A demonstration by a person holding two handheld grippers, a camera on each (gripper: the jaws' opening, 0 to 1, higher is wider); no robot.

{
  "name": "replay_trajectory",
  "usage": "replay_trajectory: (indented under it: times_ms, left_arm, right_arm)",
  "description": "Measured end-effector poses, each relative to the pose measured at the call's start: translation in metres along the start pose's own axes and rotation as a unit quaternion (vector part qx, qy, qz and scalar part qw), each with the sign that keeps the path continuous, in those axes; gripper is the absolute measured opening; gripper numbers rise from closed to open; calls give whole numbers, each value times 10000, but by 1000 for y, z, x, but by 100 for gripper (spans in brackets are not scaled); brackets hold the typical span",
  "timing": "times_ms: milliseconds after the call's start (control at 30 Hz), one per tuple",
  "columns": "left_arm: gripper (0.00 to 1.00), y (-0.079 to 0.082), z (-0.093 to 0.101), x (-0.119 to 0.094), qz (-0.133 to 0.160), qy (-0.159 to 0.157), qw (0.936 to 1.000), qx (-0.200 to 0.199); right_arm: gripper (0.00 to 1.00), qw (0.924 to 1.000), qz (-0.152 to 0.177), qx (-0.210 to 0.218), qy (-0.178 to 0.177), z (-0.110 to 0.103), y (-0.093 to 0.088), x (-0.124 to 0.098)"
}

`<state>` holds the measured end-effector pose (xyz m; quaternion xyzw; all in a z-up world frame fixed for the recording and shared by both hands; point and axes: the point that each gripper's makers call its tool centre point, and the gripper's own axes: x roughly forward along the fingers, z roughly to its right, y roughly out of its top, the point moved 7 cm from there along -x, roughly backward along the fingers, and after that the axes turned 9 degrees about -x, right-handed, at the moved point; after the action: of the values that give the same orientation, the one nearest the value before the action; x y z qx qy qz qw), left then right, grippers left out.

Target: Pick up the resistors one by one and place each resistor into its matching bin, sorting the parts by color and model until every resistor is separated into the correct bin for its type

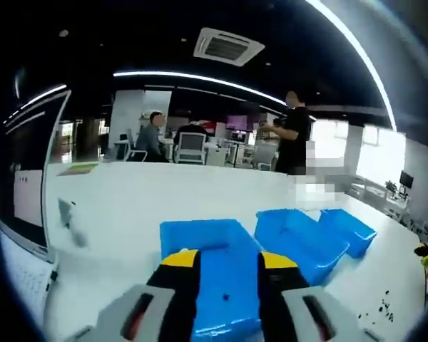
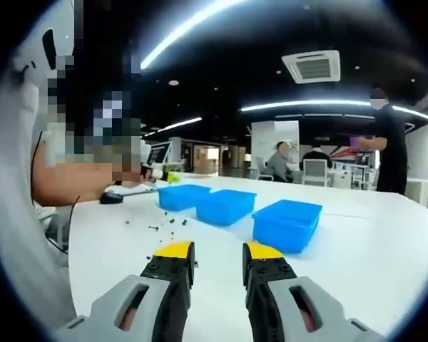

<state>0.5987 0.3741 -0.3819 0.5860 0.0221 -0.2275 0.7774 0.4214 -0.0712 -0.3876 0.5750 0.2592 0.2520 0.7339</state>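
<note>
Three blue bins stand in a row on the white table [image 1: 128, 199]. In the left gripper view the nearest bin [image 1: 200, 246] lies right under my left gripper [image 1: 229, 261], which is open and holds nothing; a small dark part [image 1: 225, 296] lies inside that bin. The middle bin [image 1: 299, 239] and far bin [image 1: 351, 229] sit to the right. Loose resistors [image 1: 381, 306] are scattered at the lower right. In the right gripper view my right gripper [image 2: 219, 251] is open and empty above the bare table, short of the bins [image 2: 287, 222] [image 2: 225, 205] [image 2: 183, 196] and the scattered resistors [image 2: 160, 224].
A monitor [image 1: 28, 178] stands at the table's left edge, with a small dark object [image 1: 68, 214] beside it. A person's arm and sleeve [image 2: 28, 214] are close on the left of the right gripper view, near a black mouse-like object [image 2: 113, 197]. People sit and stand in the background.
</note>
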Motion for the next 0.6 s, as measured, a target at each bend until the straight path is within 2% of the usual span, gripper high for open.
replay_trajectory:
  times_ms: [133,400,600]
  left_arm:
    - [31,4,9,-3,104,-93,9997,200]
    - [29,12,22,-4,88,-289,9978,589]
    - [29,21,23,-10,178,-308,9979,544]
  right_arm:
    - [29,10000,2,28,-48,2,-1,-1]
    - [29,10000,-28,29,-49,2,-3,-2]
    - [29,10000,10,38,-62,1,-1,-3]
